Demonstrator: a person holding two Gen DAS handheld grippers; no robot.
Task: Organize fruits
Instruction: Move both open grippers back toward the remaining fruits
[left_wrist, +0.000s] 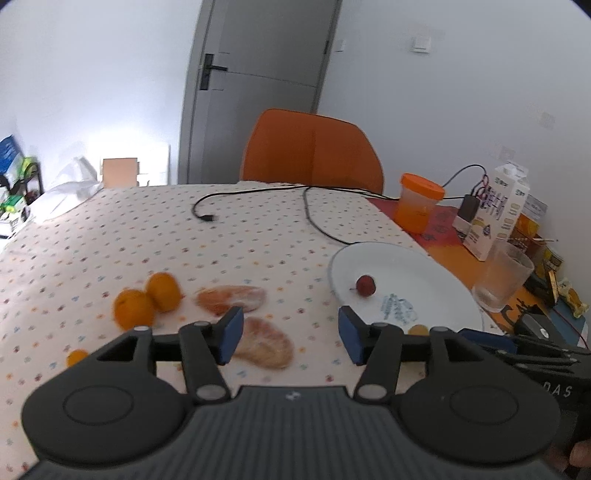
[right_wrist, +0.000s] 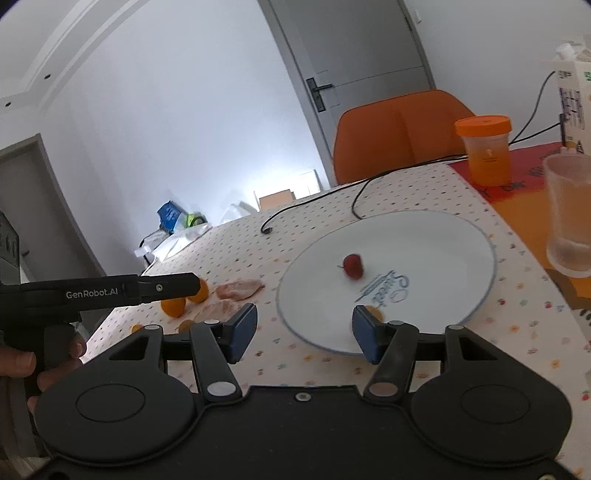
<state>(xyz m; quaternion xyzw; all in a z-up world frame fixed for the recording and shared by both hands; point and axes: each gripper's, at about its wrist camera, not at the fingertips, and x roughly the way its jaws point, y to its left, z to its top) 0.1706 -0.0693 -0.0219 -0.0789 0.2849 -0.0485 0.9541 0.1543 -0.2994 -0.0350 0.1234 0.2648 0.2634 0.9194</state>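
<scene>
Both my left gripper and right gripper stood partly open and empty. The white plate held only a red fruit and one small orange fruit near its rim. Two oranges and peeled segments were left on the tablecloth, so most sorting remained.

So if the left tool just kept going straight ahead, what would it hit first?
Probably the tablecloth just past the peeled fruit pieces; the left tool is open with nothing between its jaws. Depth is hard to judge.
</scene>
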